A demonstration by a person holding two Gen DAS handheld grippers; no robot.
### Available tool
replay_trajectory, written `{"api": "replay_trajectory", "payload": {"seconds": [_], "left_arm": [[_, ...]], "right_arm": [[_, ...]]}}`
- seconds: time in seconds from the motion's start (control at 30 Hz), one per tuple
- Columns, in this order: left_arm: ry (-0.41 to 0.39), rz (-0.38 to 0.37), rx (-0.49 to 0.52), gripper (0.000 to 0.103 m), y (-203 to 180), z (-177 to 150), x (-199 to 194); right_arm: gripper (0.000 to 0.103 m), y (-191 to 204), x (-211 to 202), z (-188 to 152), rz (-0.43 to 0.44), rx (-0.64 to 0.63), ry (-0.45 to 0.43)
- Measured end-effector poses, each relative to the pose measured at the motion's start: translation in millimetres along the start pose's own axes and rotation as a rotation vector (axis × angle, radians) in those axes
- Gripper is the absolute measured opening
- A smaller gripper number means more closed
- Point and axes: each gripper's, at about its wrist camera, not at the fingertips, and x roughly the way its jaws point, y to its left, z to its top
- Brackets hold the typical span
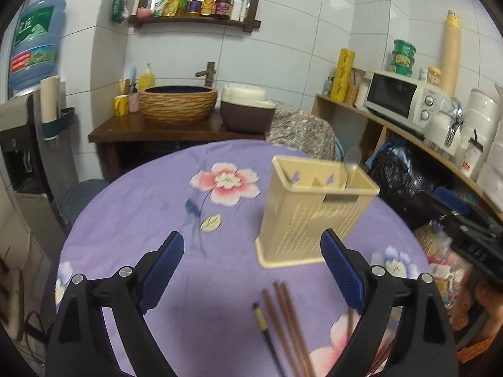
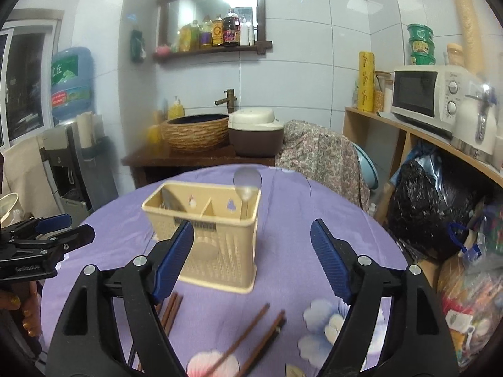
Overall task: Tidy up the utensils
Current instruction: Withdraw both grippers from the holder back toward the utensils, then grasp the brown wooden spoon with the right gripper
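Beige perforated plastic utensil holder (image 1: pixel 314 216), rectangular, divided in two compartments, upright mid-desk on purple floral cloth (image 1: pixel 141 220). Metal spoon (image 2: pixel 247 185) standing in its right compartment. Brown wooden chopsticks (image 1: pixel 286 323) loose on near side of desk, beside dark yellow-banded stick (image 1: pixel 262 320). Left tongs (image 1: pixel 253 270) wide, empty; right tongs (image 2: pixel 251 257) wide, empty. Woven basin (image 1: pixel 177 103), white microwave (image 1: pixel 405 97) far behind.
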Motion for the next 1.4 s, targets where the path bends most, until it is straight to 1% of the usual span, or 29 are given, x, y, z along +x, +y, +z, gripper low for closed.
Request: {"api": "replay_trajectory", "payload": {"seconds": [0.17,0.23,0.3,0.47,0.6,0.67,0.87,1.0,1.13,1.2,1.27,1.4], "left_arm": [[0.071,0.044,0.000,0.088,9,-44,-1],[0.099,0.071,-0.003,0.088,12,-63,-1],[0.128,0.079,-0.019,0.088,16,-80,0],[0.193,0.098,-0.036,0.088,24,-107,6],[0.228,0.085,-0.050,0.084,25,-117,9],[0.234,0.077,-0.047,0.081,24,-120,9],[0.250,0.061,-0.038,0.077,18,-125,10],[0.256,0.057,-0.036,0.077,16,-127,11],[0.261,0.048,-0.034,0.077,14,-128,12],[0.260,0.047,-0.030,0.077,12,-128,11],[0.264,0.046,-0.028,0.077,12,-129,12],[0.272,0.045,-0.032,0.077,12,-129,13]], "right_arm": [[0.077,-1,-15,-41,-0.008,-0.002,0.077],[0.077,-2,-18,-60,-0.028,0.001,0.107],[0.077,-4,-22,-83,-0.067,-0.004,0.139],[0.077,-18,-26,-123,-0.116,0.028,0.221],[0.077,-32,-27,-139,-0.120,0.086,0.267],[0.077,-35,-27,-144,-0.110,0.112,0.283],[0.077,-33,-32,-158,-0.079,0.160,0.314],[0.075,-36,-33,-171,0.011,0.260,0.353],[0.067,-36,-25,-178,0.058,0.317,0.390],[0.065,-36,-22,-179,0.068,0.339,0.388],[0.059,-35,-19,-178,0.079,0.355,0.390],[0.051,-37,-9,-177,0.145,0.430,0.389]]}}
